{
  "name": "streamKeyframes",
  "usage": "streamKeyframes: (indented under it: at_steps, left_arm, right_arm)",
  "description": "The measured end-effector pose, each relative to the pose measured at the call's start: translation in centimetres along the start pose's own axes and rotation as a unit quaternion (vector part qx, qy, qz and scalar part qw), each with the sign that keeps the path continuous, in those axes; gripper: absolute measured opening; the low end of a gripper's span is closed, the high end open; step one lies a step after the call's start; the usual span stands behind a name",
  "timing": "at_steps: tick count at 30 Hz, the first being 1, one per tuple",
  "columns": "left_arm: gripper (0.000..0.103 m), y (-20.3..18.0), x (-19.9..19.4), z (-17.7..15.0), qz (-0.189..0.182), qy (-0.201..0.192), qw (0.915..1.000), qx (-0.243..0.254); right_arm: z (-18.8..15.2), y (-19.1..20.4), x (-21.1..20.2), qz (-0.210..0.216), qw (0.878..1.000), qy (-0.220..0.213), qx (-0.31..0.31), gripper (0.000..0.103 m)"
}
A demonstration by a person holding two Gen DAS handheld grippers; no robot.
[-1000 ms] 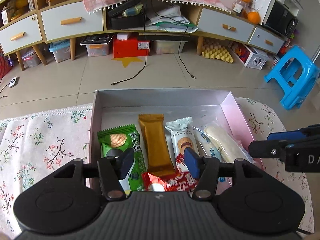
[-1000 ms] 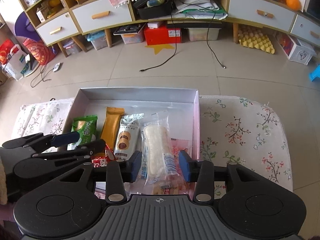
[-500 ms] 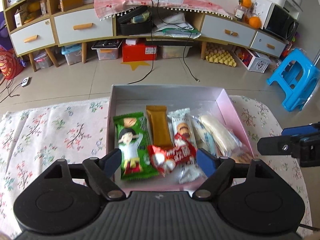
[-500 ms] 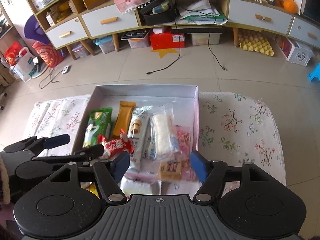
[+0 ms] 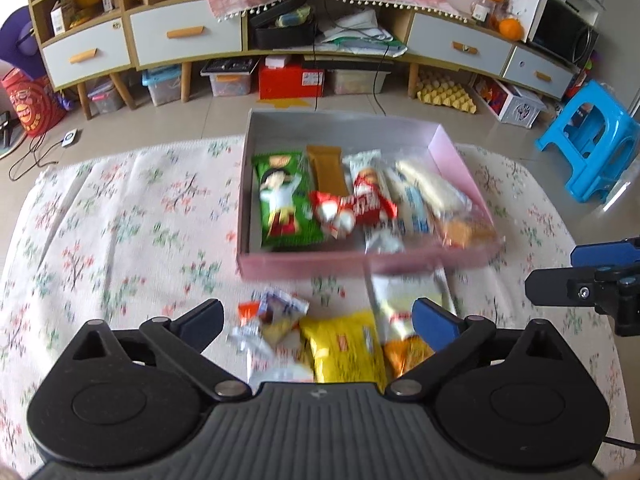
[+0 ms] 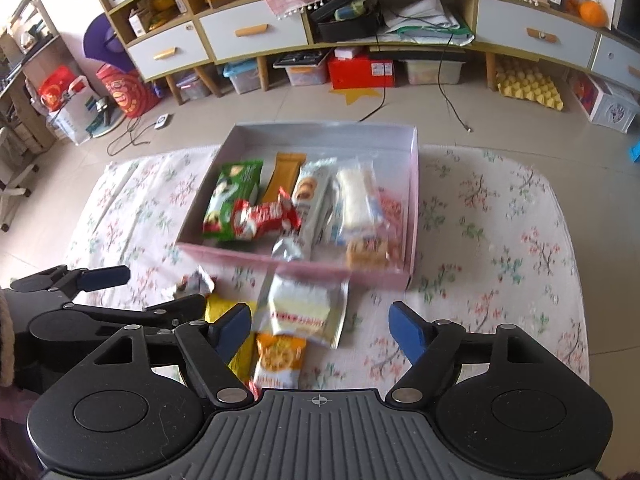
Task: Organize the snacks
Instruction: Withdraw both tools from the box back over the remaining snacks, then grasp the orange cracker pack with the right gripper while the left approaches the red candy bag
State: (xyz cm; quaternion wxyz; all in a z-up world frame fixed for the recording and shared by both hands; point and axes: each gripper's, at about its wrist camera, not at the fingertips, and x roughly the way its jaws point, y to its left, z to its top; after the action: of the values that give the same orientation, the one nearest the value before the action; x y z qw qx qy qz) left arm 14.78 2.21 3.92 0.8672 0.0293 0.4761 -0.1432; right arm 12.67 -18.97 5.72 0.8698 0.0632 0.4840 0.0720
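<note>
A pink box (image 5: 460,160) (image 6: 414,184) on the floral cloth holds a green packet (image 5: 284,200), a brown bar (image 5: 328,172), a red packet (image 5: 352,208) (image 6: 264,218) lying across them, and several clear-wrapped snacks (image 6: 356,200). In front of the box lie a yellow packet (image 5: 344,350), a white-and-orange packet (image 6: 304,312), an orange packet (image 6: 280,360) and a small crumpled packet (image 5: 272,316). My left gripper (image 5: 318,322) is open and empty above the loose snacks. My right gripper (image 6: 320,330) is open and empty above the white-and-orange packet.
The floral cloth (image 5: 120,220) covers the low table to both sides of the box. A blue stool (image 5: 592,148) stands right of the table. A long cabinet (image 6: 360,28) with drawers, bins and cables on the floor lies beyond.
Both grippers have pulled back from the box and opened wide. The red packet was let go and now lies across the snacks in the box. The loose snacks in front came into view.
</note>
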Motion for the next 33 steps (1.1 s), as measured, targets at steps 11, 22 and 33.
streamKeyframes:
  at_steps: [11, 22, 33]
  left_arm:
    - [0.102, 0.9, -0.8, -5.1, 0.01, 0.002, 0.9999, -0.01]
    - [0.102, 1.8, 0.4, -7.7, 0.026, -0.01, 0.9995, -0.012]
    - [0.102, 0.7, 1.3, -8.8, -0.009, -0.016, 0.9998, 0.003]
  right_arm:
    - [-4.7, 1.0, 0.5, -0.016, 0.999, -0.016, -0.037, 0.084]
    - [-9.1, 0.7, 5.5, -0.033, 0.999, -0.01, -0.042, 0.084]
    - [-9.2, 0.9, 6.6, -0.041, 0.997, -0.026, -0.058, 0.084]
